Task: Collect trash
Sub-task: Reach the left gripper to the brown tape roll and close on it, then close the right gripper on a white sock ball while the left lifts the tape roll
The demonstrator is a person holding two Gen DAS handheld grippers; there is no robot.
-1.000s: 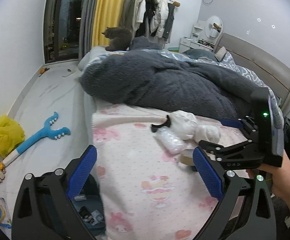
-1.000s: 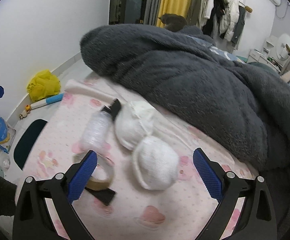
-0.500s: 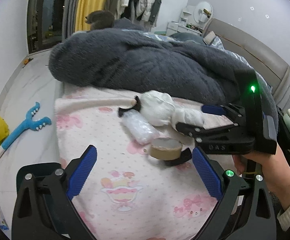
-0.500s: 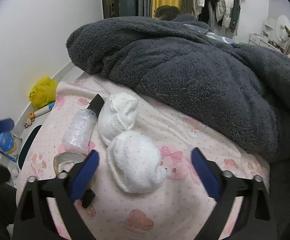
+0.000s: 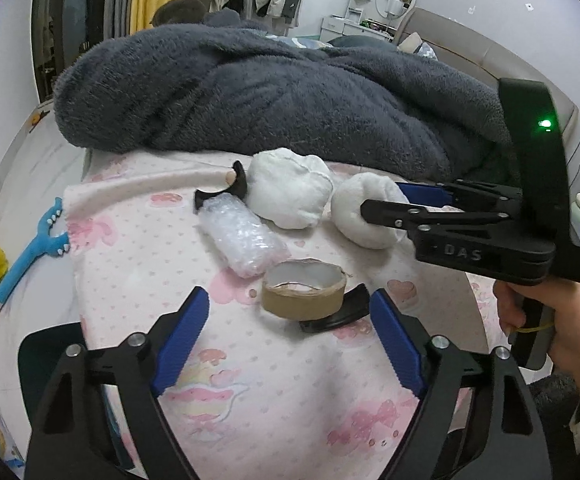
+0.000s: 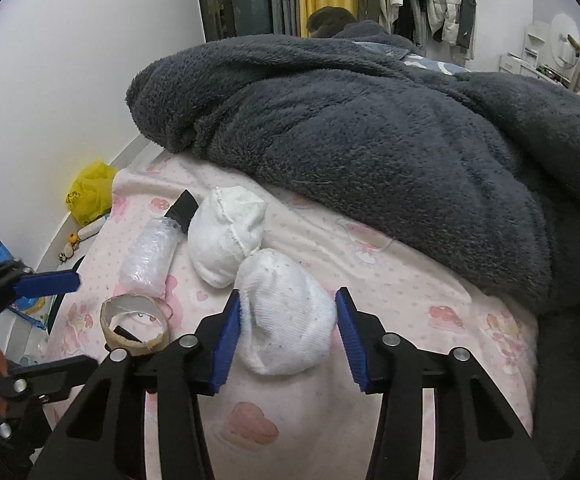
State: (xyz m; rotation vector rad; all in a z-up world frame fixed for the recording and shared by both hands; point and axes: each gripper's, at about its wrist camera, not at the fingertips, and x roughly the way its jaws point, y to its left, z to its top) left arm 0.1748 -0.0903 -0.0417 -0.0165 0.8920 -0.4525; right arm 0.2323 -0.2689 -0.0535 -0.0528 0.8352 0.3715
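Left tool (image 5: 290,320): fingers wide apart, nothing held, hovering just short of brown cardboard tape ring (image 5: 304,294) on pink patterned bed sheet (image 5: 250,376). Clear bubble-wrap roll (image 5: 242,240) beyond ring.

Right tool (image 6: 288,332): blue pads either side of round white sock ball (image 6: 286,316), left pad touching, right w/ slight gap. Second white sock ball (image 6: 226,236) adj., near grey fleece blanket (image 6: 370,120).

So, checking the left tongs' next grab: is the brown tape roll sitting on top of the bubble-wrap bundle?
No, the brown cardboard tape roll lies on the pink sheet beside the clear bubble-wrap bundle.
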